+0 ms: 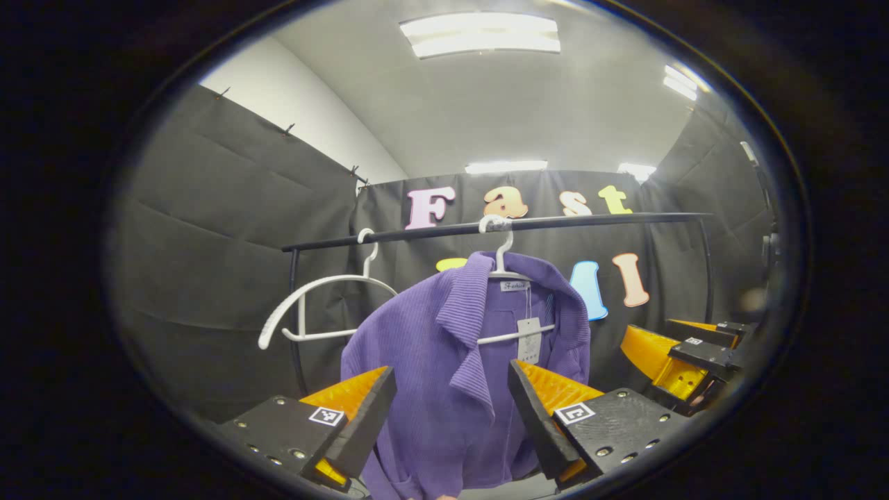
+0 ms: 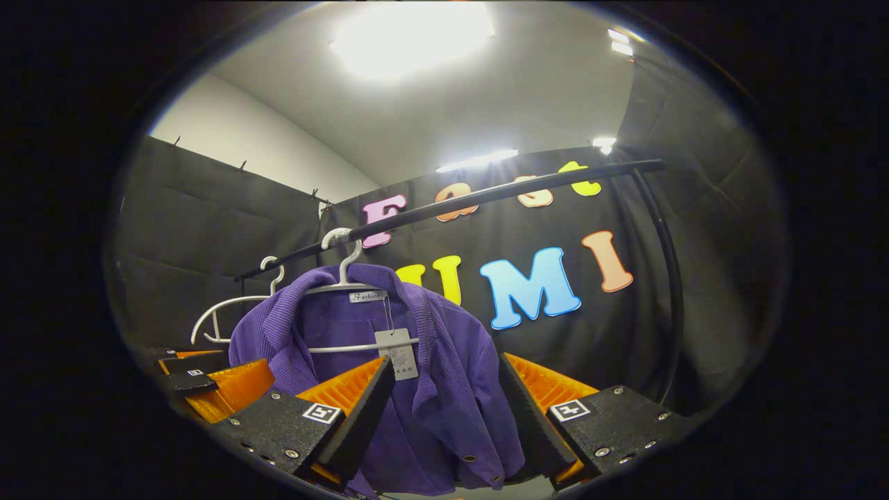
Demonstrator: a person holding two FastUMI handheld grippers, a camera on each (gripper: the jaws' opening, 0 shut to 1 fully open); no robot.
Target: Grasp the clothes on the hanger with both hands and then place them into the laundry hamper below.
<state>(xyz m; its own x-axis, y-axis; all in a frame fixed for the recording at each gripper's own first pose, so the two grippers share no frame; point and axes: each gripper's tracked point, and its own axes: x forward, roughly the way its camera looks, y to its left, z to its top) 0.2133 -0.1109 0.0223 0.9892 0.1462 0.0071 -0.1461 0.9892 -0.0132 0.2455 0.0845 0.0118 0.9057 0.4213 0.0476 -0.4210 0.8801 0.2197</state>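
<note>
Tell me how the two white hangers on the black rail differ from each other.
The bare hanger carries nothing, while the loaded hanger holds a purple jacket with a paper tag. In the left gripper view the bare hanger hangs to the left of the loaded one. The loaded hanger's hook looks wrapped with tape; the bare hanger's hook looks plain. Both are white and hang from the same rail.

Both grippers look the same build: the left gripper (image 1: 451,410) and right gripper (image 2: 441,410) each have two wedge-shaped fingers with ribbed inner faces, bolted onto flat dark textured blocks with visible screws and small square black-and-white marker tags.
</note>
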